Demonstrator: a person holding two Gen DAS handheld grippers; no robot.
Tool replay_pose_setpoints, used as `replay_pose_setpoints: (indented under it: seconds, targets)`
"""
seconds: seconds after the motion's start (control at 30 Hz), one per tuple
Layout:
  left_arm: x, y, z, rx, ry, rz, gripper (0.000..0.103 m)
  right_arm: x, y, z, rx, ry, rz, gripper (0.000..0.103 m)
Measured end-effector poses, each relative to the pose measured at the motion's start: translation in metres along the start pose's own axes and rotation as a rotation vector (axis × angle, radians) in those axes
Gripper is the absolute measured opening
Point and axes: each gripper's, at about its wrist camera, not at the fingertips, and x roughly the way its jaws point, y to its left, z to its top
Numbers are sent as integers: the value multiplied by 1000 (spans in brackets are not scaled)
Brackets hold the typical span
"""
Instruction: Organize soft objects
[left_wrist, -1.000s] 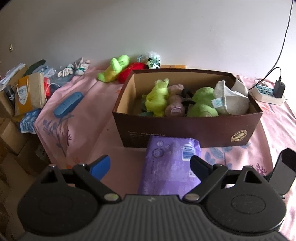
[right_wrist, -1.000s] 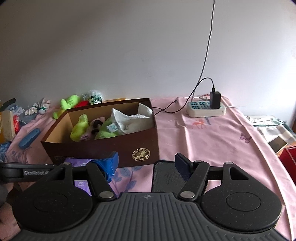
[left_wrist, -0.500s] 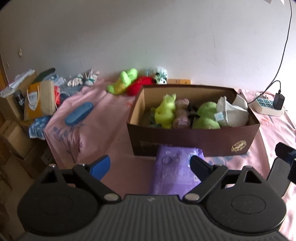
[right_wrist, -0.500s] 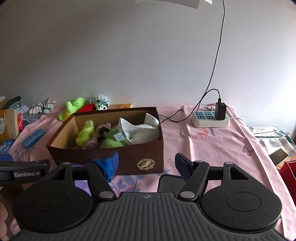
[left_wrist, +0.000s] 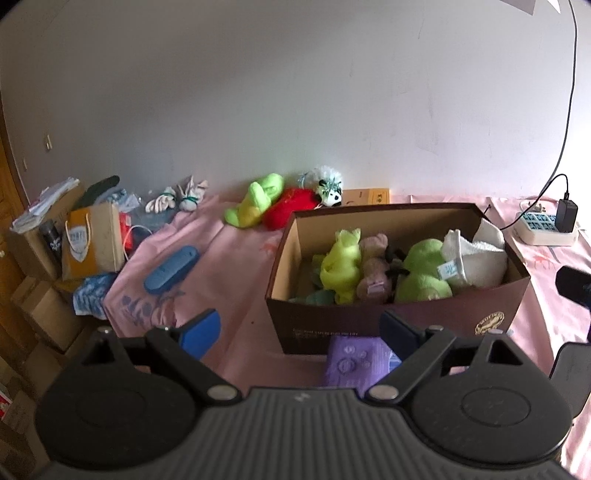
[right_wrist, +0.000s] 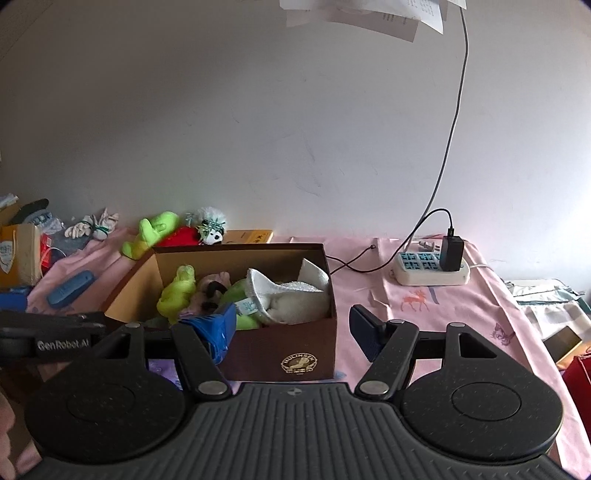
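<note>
A brown cardboard box on the pink cloth holds a yellow-green plush, a pink plush, a green plush and a white towel. Behind it lie a green plush, a red plush and a white fuzzy toy. A purple tissue pack lies in front of the box. My left gripper is open and empty, raised before the box. My right gripper is open and empty, raised at the box's right front.
A blue case lies on the cloth at left. A white power strip with a black charger and cable sits at back right. A paper bag and cardboard boxes stand off the left edge. The wall is close behind.
Both grippers have pulled back and risen away from the box, which now looks smaller and farther. Both stay open and empty.
</note>
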Motion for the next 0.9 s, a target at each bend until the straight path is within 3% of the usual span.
replay_pose_setpoints:
  seconds: [0.9]
  targets:
    - [15,-5,-4,-41,28,-47,92,12,-1,-8,17,39,-4,53]
